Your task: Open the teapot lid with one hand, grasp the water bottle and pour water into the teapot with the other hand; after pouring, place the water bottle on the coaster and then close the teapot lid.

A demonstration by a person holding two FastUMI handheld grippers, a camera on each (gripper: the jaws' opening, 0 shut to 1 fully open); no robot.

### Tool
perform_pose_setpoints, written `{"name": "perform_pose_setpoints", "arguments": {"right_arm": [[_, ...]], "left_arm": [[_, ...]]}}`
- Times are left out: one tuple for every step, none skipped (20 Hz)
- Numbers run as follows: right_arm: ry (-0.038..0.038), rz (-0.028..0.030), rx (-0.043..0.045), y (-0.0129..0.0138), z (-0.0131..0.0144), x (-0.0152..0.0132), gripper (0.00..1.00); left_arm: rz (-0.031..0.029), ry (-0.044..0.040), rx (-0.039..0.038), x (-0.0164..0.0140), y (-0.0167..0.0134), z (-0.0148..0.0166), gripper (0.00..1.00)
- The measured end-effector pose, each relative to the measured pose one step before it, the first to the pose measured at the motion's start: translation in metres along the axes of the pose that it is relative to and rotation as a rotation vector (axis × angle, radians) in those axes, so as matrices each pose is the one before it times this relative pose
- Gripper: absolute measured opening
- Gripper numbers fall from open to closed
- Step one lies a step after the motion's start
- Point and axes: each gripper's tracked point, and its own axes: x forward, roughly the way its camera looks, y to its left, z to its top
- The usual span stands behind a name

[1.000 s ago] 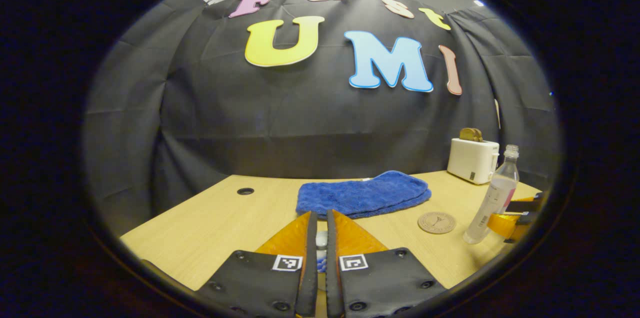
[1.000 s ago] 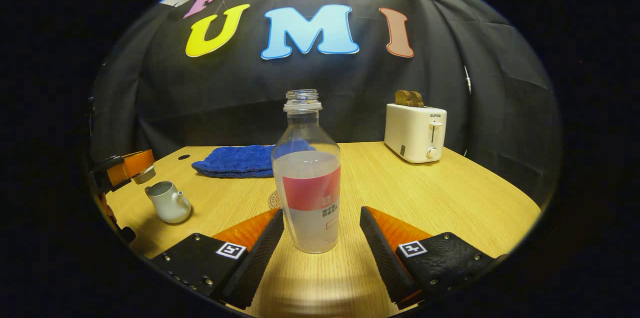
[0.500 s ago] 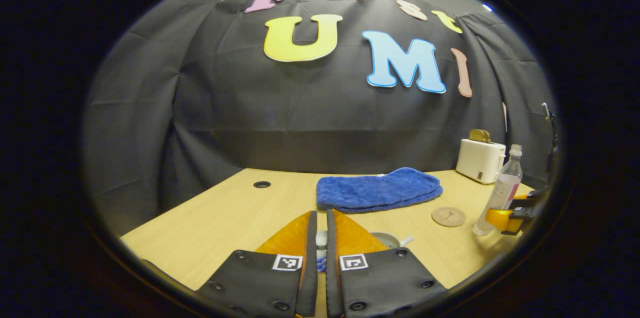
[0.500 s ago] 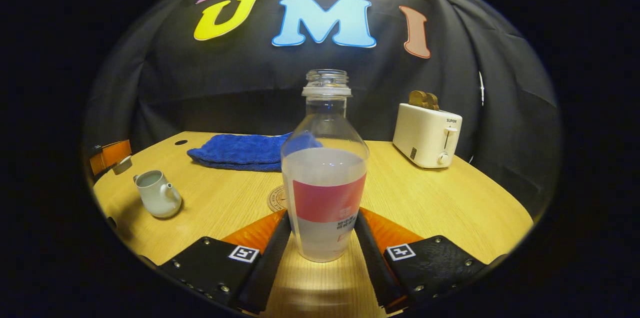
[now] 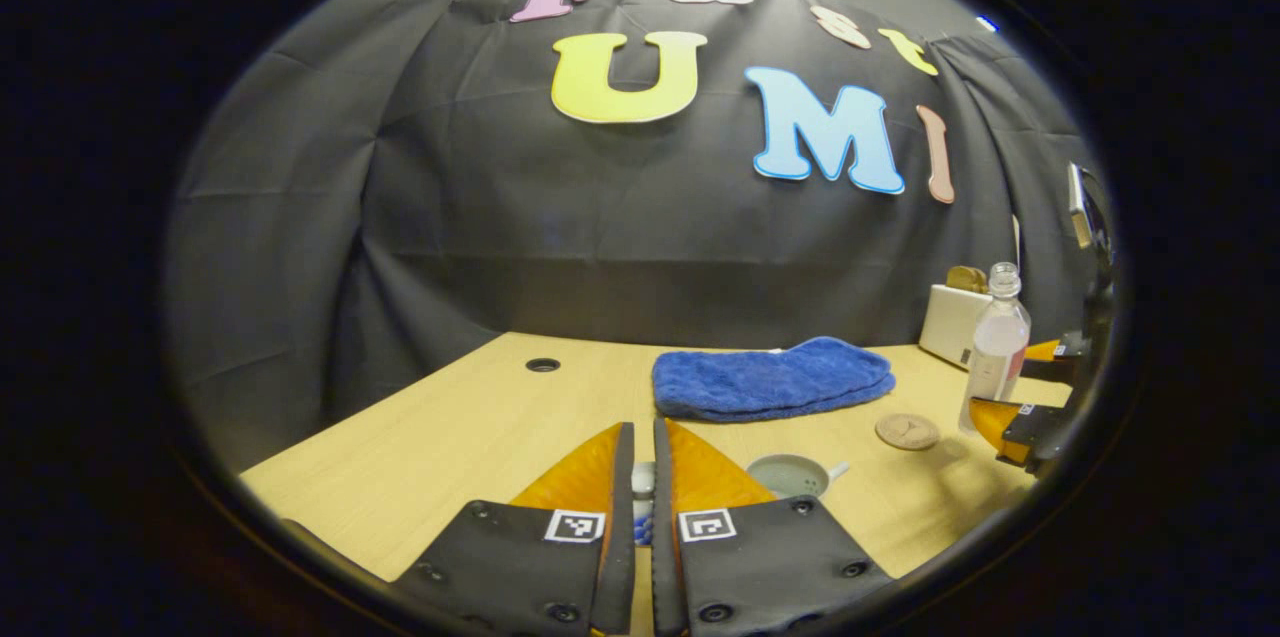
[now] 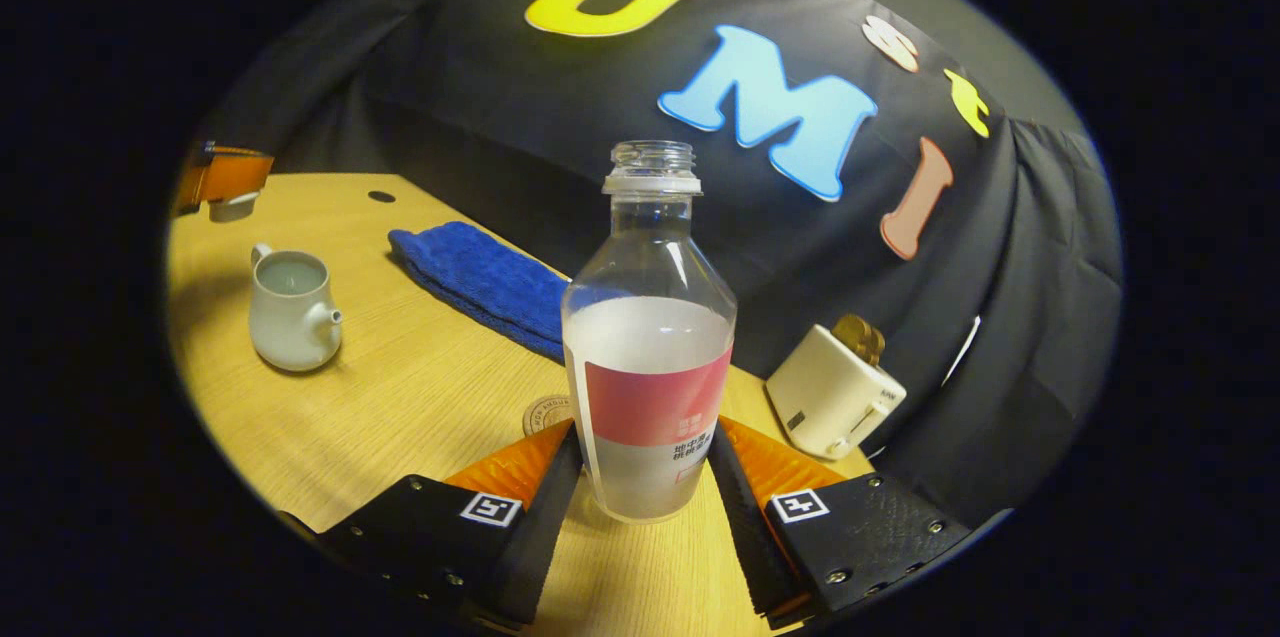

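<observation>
A capless water bottle (image 6: 650, 347) with a red label, about half full, stands between my right gripper's (image 6: 645, 429) fingers, which are shut on its lower body. The left gripper view has the bottle (image 5: 995, 347) at far right, off the table. My left gripper (image 5: 643, 432) is shut on the small white teapot lid (image 5: 643, 480), held above the table. The white teapot (image 6: 290, 312) sits uncovered to the left, its mouth (image 5: 790, 474) just right of my left fingers. A round coaster (image 5: 908, 432) lies between teapot and bottle. The lid (image 6: 232, 209) hangs at upper left of the right gripper view.
A folded blue towel (image 5: 770, 379) lies toward the back of the wooden table (image 5: 450, 437). A white toaster (image 6: 835, 387) with bread in it stands at the back right. A cable hole (image 5: 542, 364) is at the back left.
My right gripper shut on the bottle, raised it off the table and rolled its view. The left gripper drifted away from the teapot with the lid.
</observation>
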Motion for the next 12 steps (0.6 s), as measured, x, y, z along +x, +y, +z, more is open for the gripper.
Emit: {"name": "perform_pose_setpoints", "arguments": {"right_arm": [[-0.01189,0.00627,-0.0549,0.0055,0.00723,0.00111,0.76],[-0.01104,0.00166,-0.05538,0.00421,0.00751,0.00235,0.76],[-0.01522,0.00434,-0.05342,0.00553,0.00752,0.00052,0.76],[-0.00933,0.00793,-0.05046,0.00492,0.00659,0.00234,0.76],[-0.00886,0.00834,-0.04871,0.00669,0.00417,0.00151,0.76],[-0.00637,0.00394,-0.0515,0.00513,0.00355,0.00164,0.76],[-0.00397,0.00203,-0.05243,0.00319,0.0035,0.00189,0.76],[-0.00514,0.00109,-0.04729,0.00256,0.0044,0.00222,0.76],[-0.00494,0.00249,-0.04368,0.00313,0.00363,0.0025,0.76],[-0.00257,0.00339,-0.03989,0.00241,0.00295,0.00199,0.76],[-0.00317,0.00527,-0.03395,0.00315,0.00174,0.00214,0.76],[-0.00379,0.00195,-0.03475,0.0017,0.00111,-0.00037,0.76]], "left_arm": [[0.00535,0.00122,-0.00117,-0.00072,0.00387,-0.00048,0.13],[0.00424,0.00226,-0.00175,-0.00139,0.00374,0.00025,0.13],[0.00583,0.00169,-0.00076,-0.00127,0.00495,-0.00199,0.13],[0.00562,0.0024,0.00087,-0.00197,0.00382,-0.00054,0.13],[0.00542,0.00247,0.00025,-0.00089,0.00419,-0.00187,0.13],[0.00425,0.00326,-0.00131,-0.00134,0.00399,0.00027,0.13],[0.00407,0.0021,-0.0023,-0.00038,0.00387,-0.00176,0.13],[0.00427,0.00095,-0.0026,-0.00083,0.003,0.00023,0.13],[0.00447,0.00171,-0.00221,-0.00124,0.00334,-0.00069,0.13],[0.00407,0.00145,-0.003,-0.00021,0.00332,-0.00044,0.13],[0.00326,0.00082,-0.00299,-0.00056,0.00265,-0.00057,0.13],[0.00298,0.00184,-0.00156,-0.00109,0.00168,0.00087,0.13]]}}
